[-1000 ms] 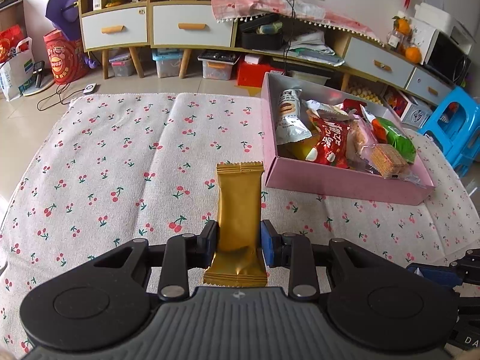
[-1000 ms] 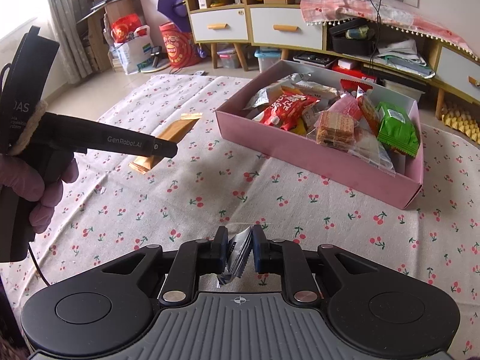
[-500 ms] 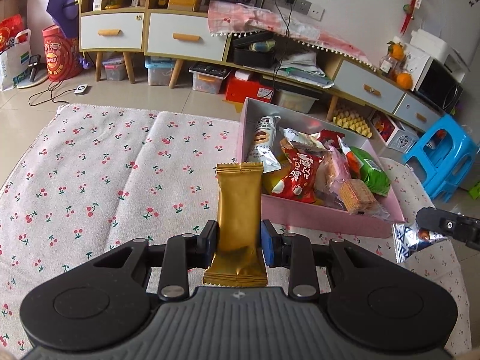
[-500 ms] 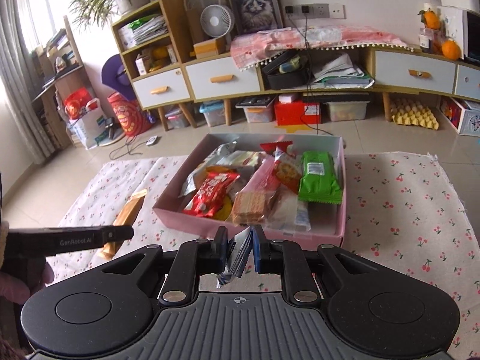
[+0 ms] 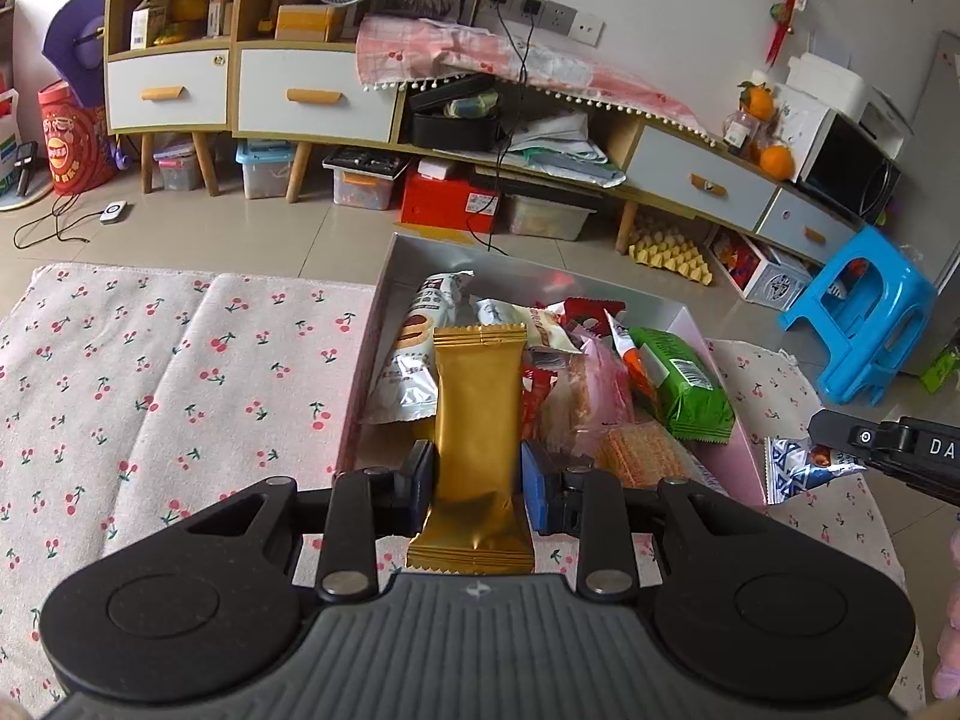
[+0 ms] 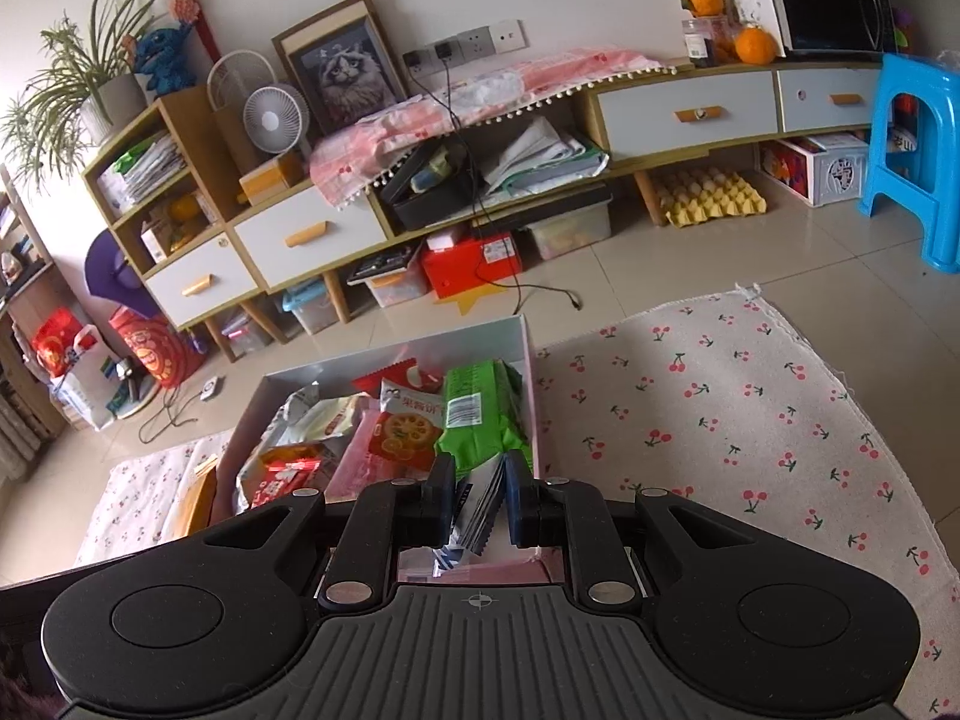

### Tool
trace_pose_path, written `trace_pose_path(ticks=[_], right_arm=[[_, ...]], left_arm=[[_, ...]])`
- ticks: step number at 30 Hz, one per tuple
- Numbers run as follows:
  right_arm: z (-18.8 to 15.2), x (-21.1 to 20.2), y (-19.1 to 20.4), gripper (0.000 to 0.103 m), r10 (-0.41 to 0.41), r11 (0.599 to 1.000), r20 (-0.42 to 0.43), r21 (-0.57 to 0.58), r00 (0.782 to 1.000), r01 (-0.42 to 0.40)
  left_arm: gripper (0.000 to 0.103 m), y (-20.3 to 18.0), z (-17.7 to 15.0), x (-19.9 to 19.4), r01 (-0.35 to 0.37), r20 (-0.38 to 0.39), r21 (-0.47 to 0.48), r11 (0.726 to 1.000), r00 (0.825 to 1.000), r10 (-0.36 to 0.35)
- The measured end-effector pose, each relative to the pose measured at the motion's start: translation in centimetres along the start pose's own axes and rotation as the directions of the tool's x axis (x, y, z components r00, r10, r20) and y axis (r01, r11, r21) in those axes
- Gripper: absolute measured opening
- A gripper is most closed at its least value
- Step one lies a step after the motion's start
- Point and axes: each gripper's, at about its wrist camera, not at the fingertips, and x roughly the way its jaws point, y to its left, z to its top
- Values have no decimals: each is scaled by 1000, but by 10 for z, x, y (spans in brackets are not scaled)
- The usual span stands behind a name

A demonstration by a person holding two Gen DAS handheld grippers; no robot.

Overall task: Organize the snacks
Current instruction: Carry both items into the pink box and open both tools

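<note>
Over the cherry cloth, left claw clamps a gold packet; right claw pinches a silver-blue sachet.

gold packet: glossy foil | cloth: matt woven | stool: smooth plastic

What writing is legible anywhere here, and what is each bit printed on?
"DA": white letters, cut off at the picture's edge, on the black body of the right tool, seen from the left camera.
Orange snack packet in the pink box: Chinese characters, too blurred to read.
Green packet: a barcode label, digits too small.
Red packet: white characters, unreadable.
Gold packet held in the left tool: no print visible.
</note>
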Motion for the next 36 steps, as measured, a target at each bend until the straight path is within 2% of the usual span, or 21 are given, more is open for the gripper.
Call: trace_pose_path(ticks=[5, 14, 21, 25, 30, 32, 36], right_arm=[[-3, 8, -3, 16, -20, 1000, 6, -1, 1000, 20], [-6, 19, 8, 17, -43, 997, -9, -67, 999, 43], [-5, 19, 9, 19, -1, 998, -10, -58, 1000, 0], [-3, 18, 9, 22, 23, 999, -19, -37, 1000, -24], [0, 18, 7, 37, 32, 999, -24, -10, 999, -32], [0, 16, 8, 48, 32, 999, -20, -6, 999, -33], [2, 11, 9, 58, 35, 999, -13, 3, 999, -35]], left_arm=[[28, -13, 5, 14, -3, 11, 39, 999, 1000, 3], [28, -23, 5, 27, 13, 19, 41, 999, 1000, -13], [30, -30, 6, 30, 0, 31, 47, 999, 1000, -2], [38, -29, 7, 27, -17, 46, 45, 999, 999, 15], [53, -28, 6, 21, -31, 52, 52, 998, 998, 29], [61, -28, 6, 17, -32, 59, 57, 998, 998, 29], [72, -27, 5, 9, -40, 66, 66, 997, 997, 36]])
